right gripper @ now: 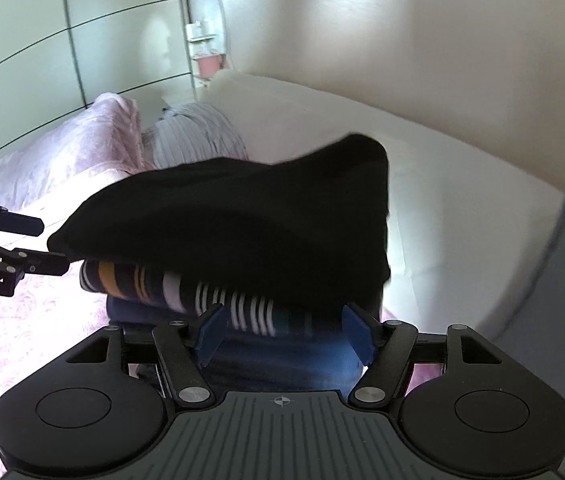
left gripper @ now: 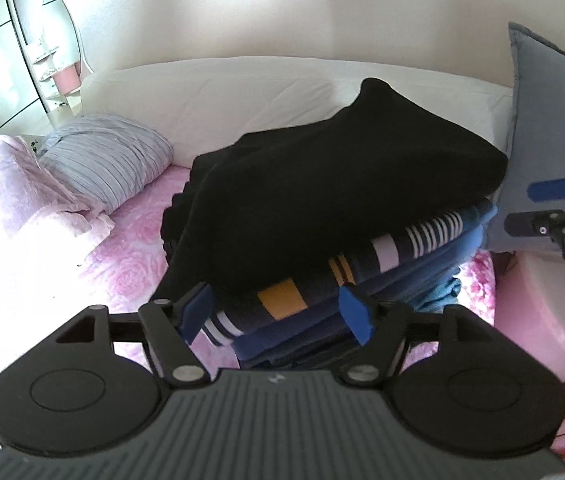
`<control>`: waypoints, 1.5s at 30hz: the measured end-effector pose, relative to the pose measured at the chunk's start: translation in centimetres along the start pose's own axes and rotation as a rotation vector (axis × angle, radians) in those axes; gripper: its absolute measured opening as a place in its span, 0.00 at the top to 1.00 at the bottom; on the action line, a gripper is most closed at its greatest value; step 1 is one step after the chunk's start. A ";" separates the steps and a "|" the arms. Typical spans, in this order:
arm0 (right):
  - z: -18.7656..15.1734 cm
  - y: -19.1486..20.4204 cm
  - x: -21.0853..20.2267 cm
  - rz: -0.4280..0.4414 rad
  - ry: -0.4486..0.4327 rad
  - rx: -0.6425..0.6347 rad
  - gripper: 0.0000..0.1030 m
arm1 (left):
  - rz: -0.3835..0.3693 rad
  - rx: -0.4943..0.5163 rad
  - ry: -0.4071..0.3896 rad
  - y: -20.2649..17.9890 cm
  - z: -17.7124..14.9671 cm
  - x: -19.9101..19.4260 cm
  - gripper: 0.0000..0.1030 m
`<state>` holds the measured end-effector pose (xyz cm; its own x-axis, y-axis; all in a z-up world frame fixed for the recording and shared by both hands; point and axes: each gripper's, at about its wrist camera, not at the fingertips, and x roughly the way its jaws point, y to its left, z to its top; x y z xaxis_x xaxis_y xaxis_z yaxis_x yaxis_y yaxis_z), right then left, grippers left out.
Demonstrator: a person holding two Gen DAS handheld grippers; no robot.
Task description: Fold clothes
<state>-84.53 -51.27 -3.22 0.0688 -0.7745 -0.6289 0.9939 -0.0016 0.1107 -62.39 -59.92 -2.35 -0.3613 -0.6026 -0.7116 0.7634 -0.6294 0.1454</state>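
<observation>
A stack of folded clothes sits on the pink floral bed (left gripper: 130, 248). A folded black garment (left gripper: 322, 192) lies on top, over a navy striped garment with orange and white bands (left gripper: 362, 268) and blue garments (left gripper: 462, 240) below. My left gripper (left gripper: 278, 312) is open, its blue pads on either side of the stack's near edge. My right gripper (right gripper: 284, 334) is open at the stack's other side, against the striped garment (right gripper: 186, 292) and under the black garment (right gripper: 242, 220). Each gripper shows in the other's view: the right one (left gripper: 538, 208), the left one (right gripper: 38, 240).
A crumpled pink blanket (left gripper: 22, 208) and a striped grey pillow (left gripper: 110, 160) lie at the left. A white headboard cushion (left gripper: 242, 92) runs along the wall. A blue-grey pillow (left gripper: 546, 120) stands at the right. A white wardrobe (right gripper: 62, 60) stands behind.
</observation>
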 end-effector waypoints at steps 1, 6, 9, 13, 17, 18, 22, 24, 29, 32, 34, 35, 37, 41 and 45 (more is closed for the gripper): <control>-0.4 0.2 -0.7 -0.016 -0.001 0.017 0.35 | -0.006 -0.002 -0.005 0.1 -0.3 -0.3 0.34; -2.6 2.6 -4.6 -0.102 -0.033 0.075 0.34 | -0.047 -0.016 -0.040 0.7 -2.4 -2.8 0.28; -4.2 5.1 -7.2 -0.150 -0.049 0.110 0.34 | -0.073 -0.031 -0.066 1.5 -4.3 -5.3 0.22; -6.3 9.4 -10.3 -0.186 -0.058 0.129 0.34 | -0.103 -0.053 -0.083 2.3 -7.4 -8.5 0.13; -8.9 13.6 -13.3 -0.223 -0.074 0.146 0.21 | -0.130 -0.074 -0.076 2.7 -10.5 -11.0 0.12; -9.6 14.4 -13.8 -0.233 -0.072 0.153 0.20 | -0.135 -0.073 -0.066 2.7 -11.3 -11.5 0.12; -11.4 16.7 -15.4 -0.255 -0.053 0.199 0.20 | -0.144 -0.061 -0.059 3.0 -13.1 -13.9 0.12; -11.5 17.3 -15.8 -0.265 -0.052 0.206 0.20 | -0.141 -0.066 -0.070 3.3 -13.5 -14.8 0.11; -10.5 18.3 -16.7 -0.297 -0.066 0.181 0.20 | -0.134 -0.106 -0.073 3.8 -13.2 -16.0 0.11; -10.1 18.6 -16.8 -0.317 -0.050 0.176 0.20 | -0.137 -0.108 -0.089 3.6 -13.1 -16.5 0.11; -10.1 18.9 -16.9 -0.329 -0.038 0.172 0.20 | -0.138 -0.114 -0.087 3.2 -13.3 -16.5 0.11; -10.2 19.1 -16.9 -0.332 -0.030 0.170 0.20 | -0.144 -0.114 -0.085 2.9 -13.5 -16.5 0.11; -10.6 19.2 -16.8 -0.333 -0.005 0.164 0.20 | -0.159 -0.119 -0.078 2.4 -13.8 -16.4 0.11; -11.3 19.0 -16.5 -0.336 0.030 0.169 0.20 | -0.181 -0.127 -0.057 1.7 -14.3 -16.1 0.11; -11.5 19.0 -16.7 -0.332 0.032 0.165 0.20 | -0.171 -0.131 -0.037 1.1 -14.6 -15.7 0.11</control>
<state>-65.85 -31.12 0.57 -0.2501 -0.6946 -0.6745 0.9352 -0.3536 0.0174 -48.07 -43.93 -1.09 -0.5089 -0.5122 -0.6918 0.7519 -0.6558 -0.0675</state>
